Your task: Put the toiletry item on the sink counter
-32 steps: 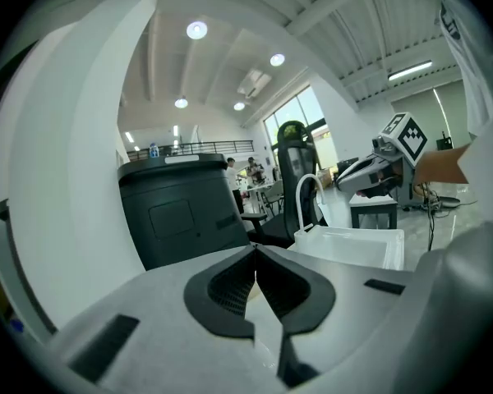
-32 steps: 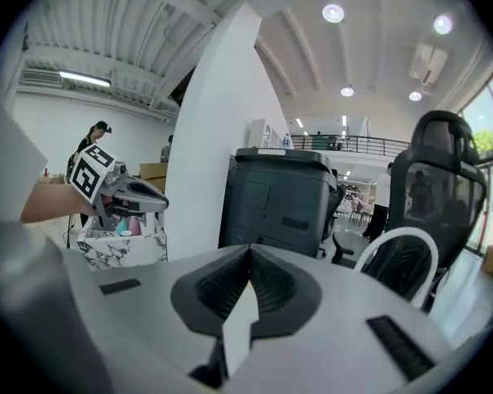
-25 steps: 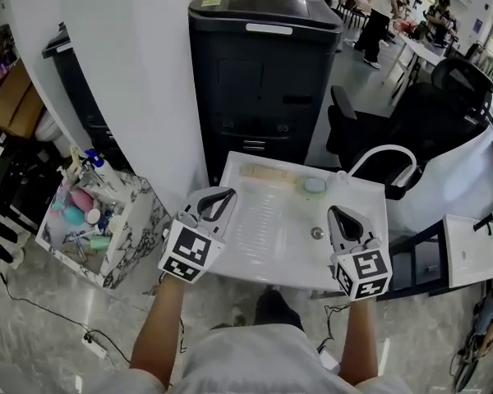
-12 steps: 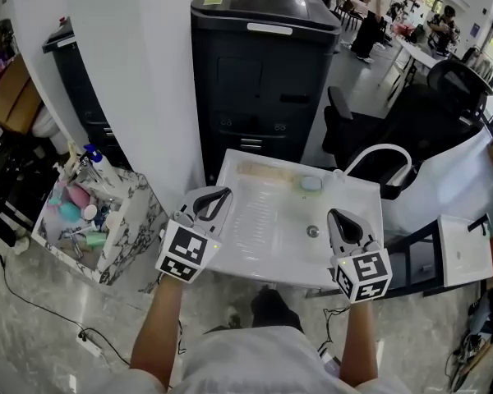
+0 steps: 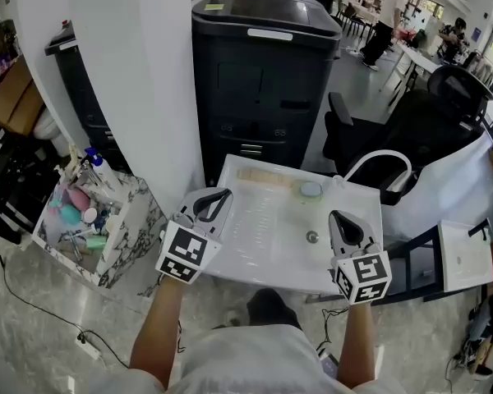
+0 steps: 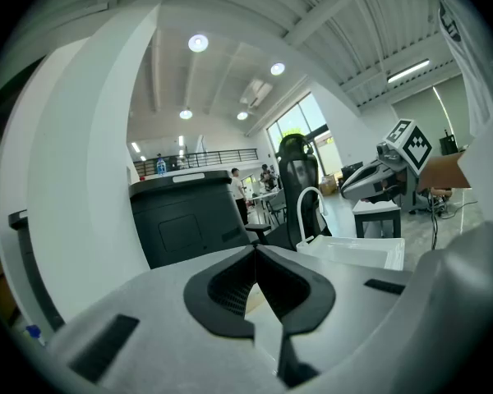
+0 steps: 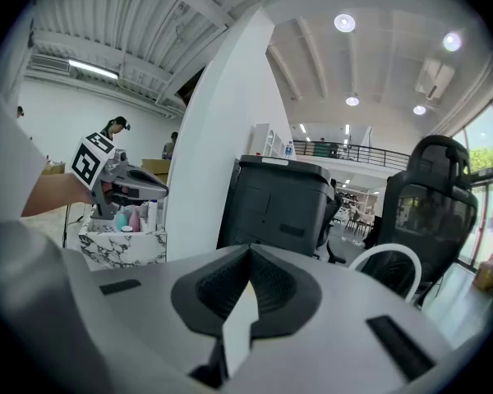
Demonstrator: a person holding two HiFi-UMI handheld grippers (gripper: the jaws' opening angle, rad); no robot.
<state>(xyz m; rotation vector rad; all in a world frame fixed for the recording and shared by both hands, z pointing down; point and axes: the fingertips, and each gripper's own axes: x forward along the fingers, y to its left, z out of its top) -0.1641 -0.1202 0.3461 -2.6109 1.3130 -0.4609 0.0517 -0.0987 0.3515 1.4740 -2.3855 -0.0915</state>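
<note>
The toiletry items (image 5: 80,209) (pink, teal and white bottles and jars) stand in a marble-patterned box (image 5: 130,236) on the floor, left of the white sink counter (image 5: 267,265). My left gripper (image 5: 228,193) hovers over the counter's left edge, jaws shut and empty. Over the counter's right part, close to the drain (image 5: 312,237), my right gripper (image 5: 333,213) is likewise shut on nothing. In the left gripper view the closed tips (image 6: 255,249) point toward the sink (image 6: 355,252). The right gripper view shows closed tips (image 7: 248,249), with the box (image 7: 123,245) at left.
A white arched faucet (image 5: 379,158) rises at the sink's back right, near a small round greenish dish (image 5: 311,189). A large black machine (image 5: 267,72) stands behind, a white pillar (image 5: 131,80) to the left, a black office chair (image 5: 419,121) and white side table (image 5: 465,255) to the right.
Both grippers stay over the sink, still shut. The head view has shifted only slightly; a person in the far background has walked on.
</note>
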